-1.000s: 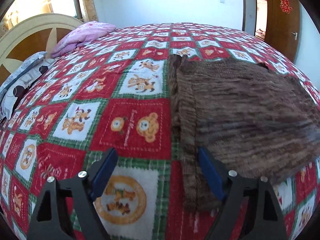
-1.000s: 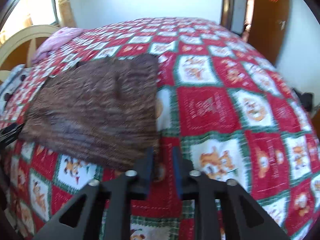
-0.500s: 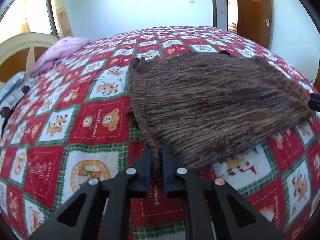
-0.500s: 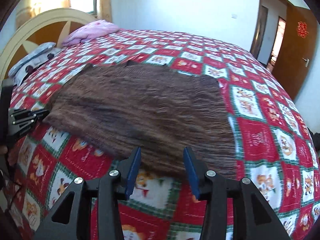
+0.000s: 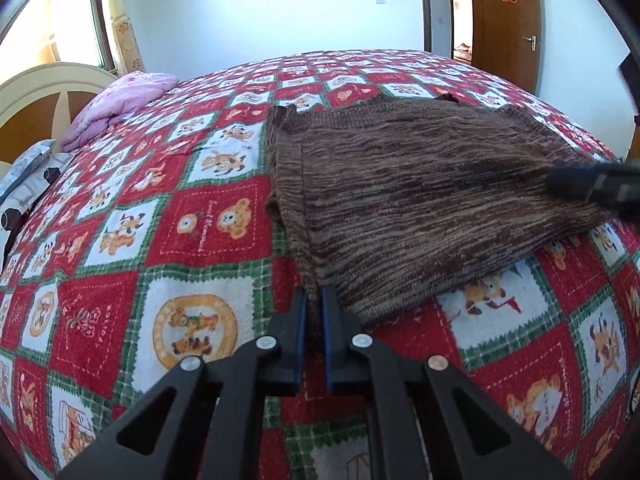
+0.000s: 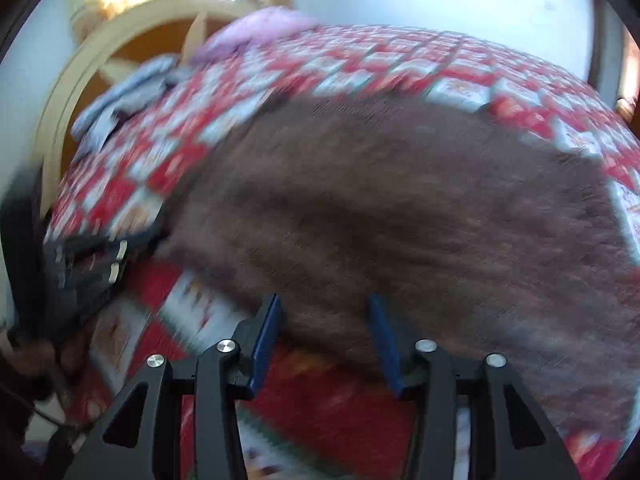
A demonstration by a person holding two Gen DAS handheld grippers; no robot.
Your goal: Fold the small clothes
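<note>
Jaws of the left gripper (image 5: 314,300) pinch the near corner of the brown sweater (image 5: 420,200) spread flat on the quilt (image 5: 208,216), reaching level and low, while the right gripper (image 6: 323,320) hovers wide apart over the sweater's near hem, holding nothing, its view blurred.

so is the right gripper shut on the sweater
No, the right gripper is open, its blue pads spread wide at the near edge of the brown sweater without pinching it.
</note>
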